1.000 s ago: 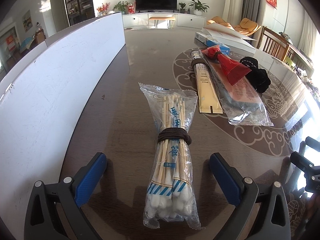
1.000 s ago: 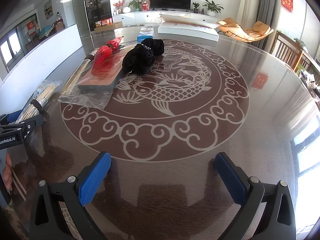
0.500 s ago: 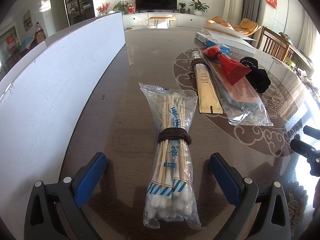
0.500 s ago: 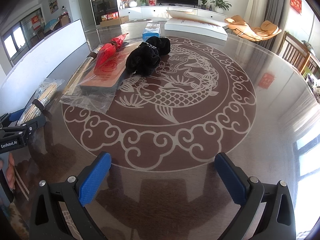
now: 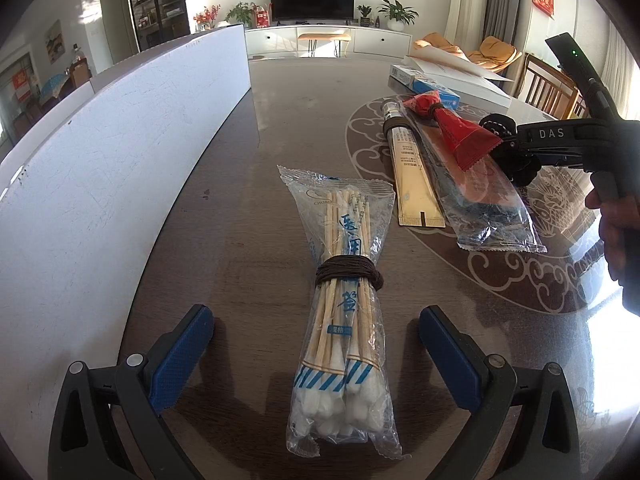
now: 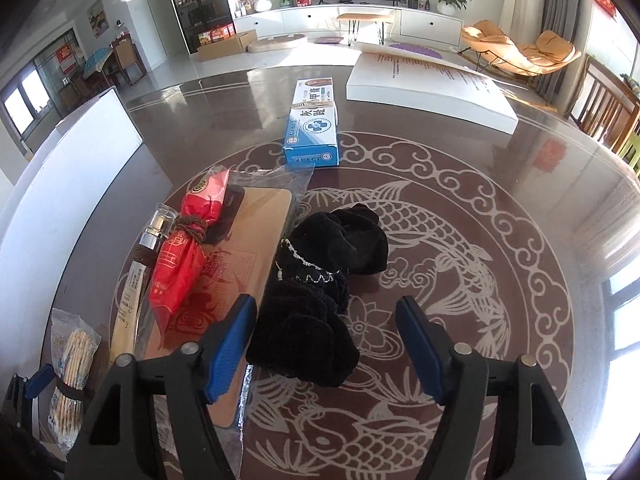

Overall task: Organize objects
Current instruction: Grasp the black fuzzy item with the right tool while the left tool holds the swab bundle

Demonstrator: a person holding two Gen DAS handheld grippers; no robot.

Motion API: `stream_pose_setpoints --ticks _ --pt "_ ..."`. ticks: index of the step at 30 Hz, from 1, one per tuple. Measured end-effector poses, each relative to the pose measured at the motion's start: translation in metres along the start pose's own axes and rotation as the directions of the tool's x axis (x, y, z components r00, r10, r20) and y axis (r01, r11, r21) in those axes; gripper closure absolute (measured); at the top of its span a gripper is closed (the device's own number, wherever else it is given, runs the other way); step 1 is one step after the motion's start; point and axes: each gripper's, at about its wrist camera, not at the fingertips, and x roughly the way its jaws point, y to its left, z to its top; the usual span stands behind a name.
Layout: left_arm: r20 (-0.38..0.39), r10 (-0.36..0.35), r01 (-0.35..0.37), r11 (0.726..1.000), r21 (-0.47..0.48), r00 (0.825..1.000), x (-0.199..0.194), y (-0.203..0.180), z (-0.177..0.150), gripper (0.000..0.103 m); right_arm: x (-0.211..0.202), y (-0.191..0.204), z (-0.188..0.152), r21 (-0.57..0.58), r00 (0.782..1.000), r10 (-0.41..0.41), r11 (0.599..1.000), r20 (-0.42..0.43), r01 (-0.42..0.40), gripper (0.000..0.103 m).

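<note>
A clear pack of cotton swabs [image 5: 344, 312], tied with a brown cord, lies on the dark table between the fingers of my left gripper [image 5: 316, 360]. That gripper is open and its pads stand clear of the pack. My right gripper [image 6: 326, 344] hovers over a crumpled black cloth [image 6: 320, 288] with a white bead trim. Its jaws are closing with the cloth's near end between them. The left pad is close to the cloth and the right pad is apart from it. A red packet [image 6: 184, 260] lies on a clear bag holding an orange card [image 6: 256, 232] beside the cloth.
A long yellow tube pack [image 5: 412, 176] lies left of the clear bag. A blue box [image 6: 314, 132] and a flat white box [image 6: 428, 88] sit farther back. A white board [image 5: 100, 160] stands along the table's left side. A hand [image 5: 616, 216] holds the right gripper's handle.
The right gripper travelled forward across the fish pattern to the black cloth, and its jaws narrowed. It now shows at the right of the left wrist view. The left gripper stayed still.
</note>
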Motion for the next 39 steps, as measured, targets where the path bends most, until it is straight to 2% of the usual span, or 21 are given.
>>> stream_pose_setpoints --ticks 2,8,16,19,24,25,27,28,29,33,36,38,39 --pt "0.0 0.0 0.0 1.0 0.0 1.0 0.0 0.0 0.0 0.0 -0.002 -0.005 -0.005 0.006 1.0 -0.01 1.0 0.011 0.01 0.067" --pt "0.0 0.0 0.0 1.0 0.0 1.0 0.0 0.0 0.0 0.0 -0.028 -0.022 -0.044 -0.04 0.997 -0.06 0.997 0.046 0.062 0.067" --pt "0.0 0.0 0.0 1.0 0.0 1.0 0.0 0.0 0.0 0.0 -0.088 -0.037 -0.15 -0.112 0.99 -0.076 0.99 0.119 0.089 0.067" --pt "0.0 0.0 0.0 1.0 0.0 1.0 0.0 0.0 0.0 0.0 -0.109 -0.033 -0.188 -0.131 0.986 -0.09 0.985 0.139 0.109 0.067" --pt "0.0 0.0 0.0 1.0 0.0 1.0 0.0 0.0 0.0 0.0 -0.132 -0.009 -0.234 -0.184 0.988 -0.049 0.98 0.148 0.076 0.066" --pt "0.0 0.0 0.0 1.0 0.0 1.0 0.0 0.0 0.0 0.0 -0.134 -0.006 -0.238 -0.179 0.988 -0.04 0.982 0.146 0.066 0.065" --pt "0.0 0.0 0.0 1.0 0.0 1.0 0.0 0.0 0.0 0.0 -0.138 -0.005 -0.242 -0.152 0.99 -0.023 0.987 0.137 0.044 0.049" --pt "0.0 0.0 0.0 1.0 0.0 1.0 0.0 0.0 0.0 0.0 -0.14 -0.005 -0.243 -0.134 0.99 -0.016 0.99 0.138 0.035 0.034" --pt "0.0 0.0 0.0 1.0 0.0 1.0 0.0 0.0 0.0 0.0 -0.142 -0.007 -0.241 -0.121 0.989 -0.013 0.992 0.144 0.031 0.026" --pt "-0.009 -0.017 0.017 1.0 0.021 1.0 -0.003 0.001 -0.002 0.0 -0.148 -0.009 -0.226 -0.124 0.993 0.001 0.992 0.117 0.014 0.026" --pt "-0.057 -0.051 0.055 0.996 0.077 0.997 -0.004 0.002 -0.002 0.0 -0.141 -0.004 -0.21 -0.147 0.999 -0.008 0.989 0.044 0.014 0.025" --pt "-0.083 -0.054 0.06 0.995 0.076 0.995 -0.004 0.005 0.0 0.0 -0.129 0.001 -0.203 -0.154 1.0 -0.015 0.988 -0.016 0.012 0.025" --pt "-0.07 -0.057 0.062 0.996 0.065 0.996 -0.007 0.008 0.0 0.01 -0.123 0.003 -0.201 -0.159 0.999 -0.011 0.987 -0.031 0.006 0.025"
